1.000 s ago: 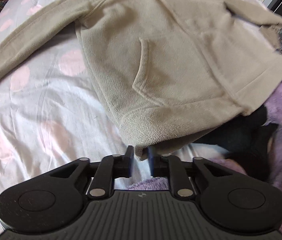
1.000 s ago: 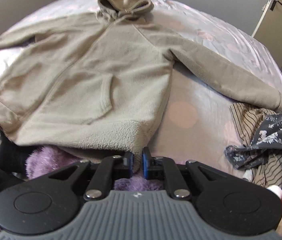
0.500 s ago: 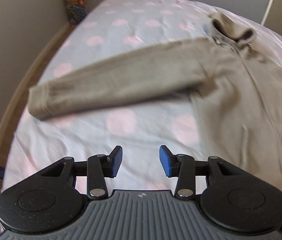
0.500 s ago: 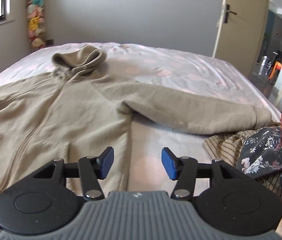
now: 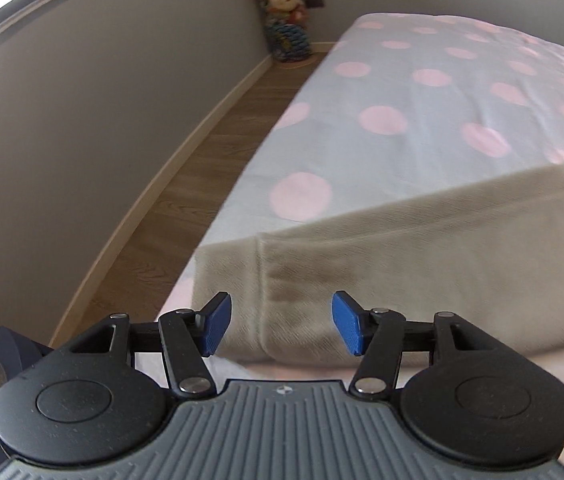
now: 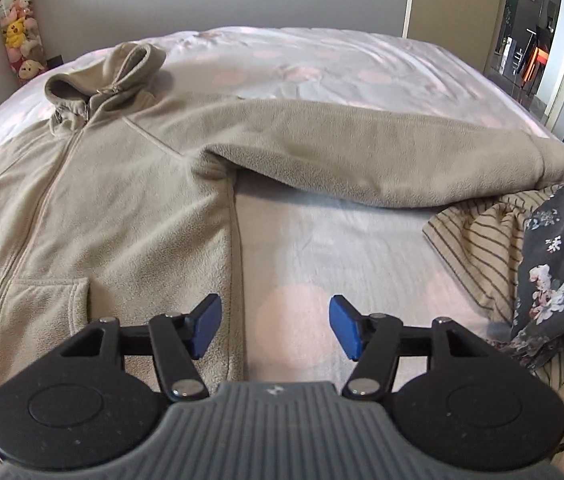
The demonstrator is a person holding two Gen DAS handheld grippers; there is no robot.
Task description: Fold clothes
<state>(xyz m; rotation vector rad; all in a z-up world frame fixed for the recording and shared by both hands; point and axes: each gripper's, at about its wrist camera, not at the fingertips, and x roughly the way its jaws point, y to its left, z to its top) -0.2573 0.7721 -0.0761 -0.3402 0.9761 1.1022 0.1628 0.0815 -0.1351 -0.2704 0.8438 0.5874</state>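
A beige fleece hoodie lies flat, front up, on the bed with its hood at the far side and both sleeves spread out. In the left wrist view its left sleeve cuff lies near the bed's edge, right in front of my left gripper, which is open and empty with the cuff between the fingers' line. My right gripper is open and empty above the sheet, just right of the hoodie's side seam. The right sleeve stretches across to the right.
The bed sheet is pale with pink dots. A striped garment and a dark floral garment lie piled at the right. Wooden floor and a grey wall run left of the bed; stuffed toys stand in the corner.
Both grippers let go of the hoodie's bottom hem and opened. The left one swung left to the sleeve cuff; the right one moved towards the right side of the hoodie.
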